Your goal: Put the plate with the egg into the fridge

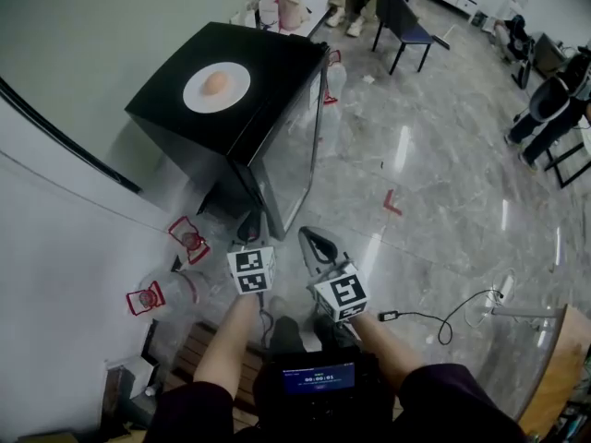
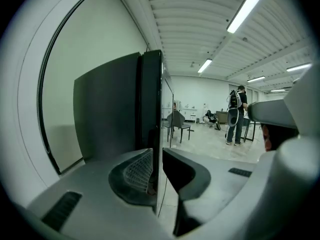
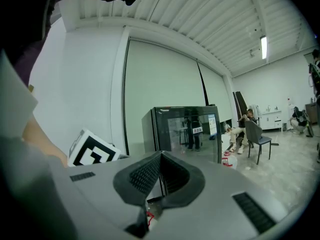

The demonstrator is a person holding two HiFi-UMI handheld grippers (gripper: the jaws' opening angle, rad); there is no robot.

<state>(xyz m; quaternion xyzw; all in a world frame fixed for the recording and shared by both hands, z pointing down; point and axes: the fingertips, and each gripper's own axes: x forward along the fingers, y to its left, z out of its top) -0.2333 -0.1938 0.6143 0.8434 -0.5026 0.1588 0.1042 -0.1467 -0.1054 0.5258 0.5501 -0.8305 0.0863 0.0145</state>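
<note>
White plate [image 1: 216, 87] with the brown egg [image 1: 216, 82] rests on the flat top of the black fridge [image 1: 277, 58], and only the head view shows it (both gripper views sit too low to see that top). In the left gripper view the left tongs [image 2: 156, 171] are clamped on the free edge of the glass fridge door [image 2: 156, 109], one jaw on each face. From the head view that grip is just a dark tip at the door. The right tongs [image 3: 160, 176] are pressed together with nothing between them, just beside the left, facing the fridge front.
</note>
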